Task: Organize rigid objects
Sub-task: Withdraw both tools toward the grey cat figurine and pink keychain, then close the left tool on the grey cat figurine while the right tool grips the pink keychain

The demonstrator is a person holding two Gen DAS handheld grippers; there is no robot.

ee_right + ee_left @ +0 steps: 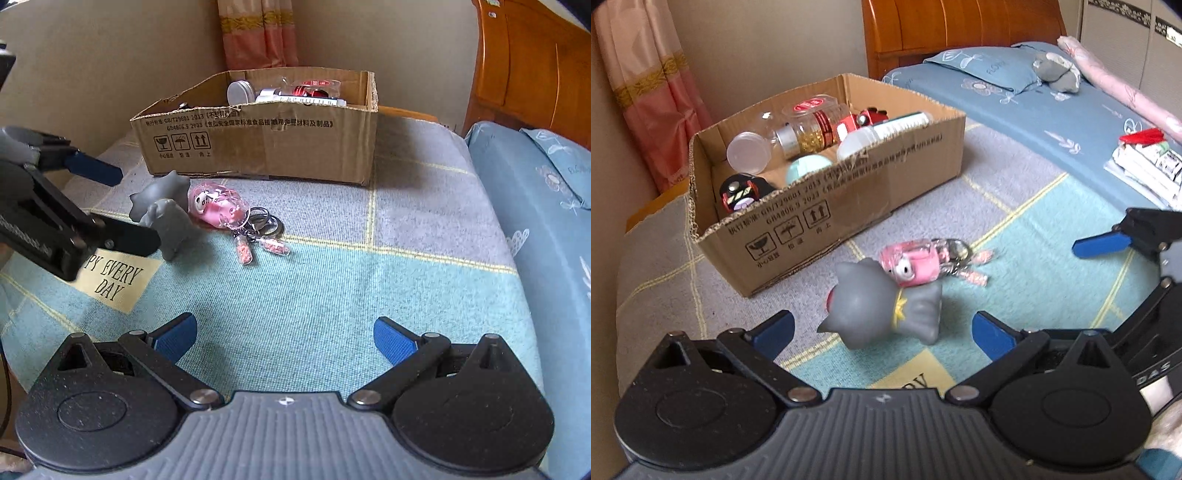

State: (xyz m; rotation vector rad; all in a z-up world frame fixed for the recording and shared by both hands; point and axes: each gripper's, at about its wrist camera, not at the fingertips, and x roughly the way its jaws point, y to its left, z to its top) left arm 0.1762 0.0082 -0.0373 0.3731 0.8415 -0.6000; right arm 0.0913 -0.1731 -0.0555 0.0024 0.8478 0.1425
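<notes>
Step in hand: looked like the approach to the gray cat toy (882, 302), one of the last loose bits on the blanket (332, 288). Nothing was lifted yet.

Left gripper: the left gripper (882, 328) had its fingers spread wide, one on each side of the cat toy, not touching it as far as I could tell. The toy looked a bit blurred, so contact was hard to call.

Right gripper: the right gripper (284, 332) was wide open too, holding nothing, hanging over bare blanket well short of the toys.

Where the stuff was: cat toy on the blanket just in front of the cardboard box (827, 206), with the pink keychain (912, 260) touching it on the far side, rings and little vials trailing off.

Box: already had bottles, a red toy car and a few other bits in it.

Next move, my guess: close on the cat's body without snagging the keychain, then carry it over the box's near wall and drop it in.
</notes>
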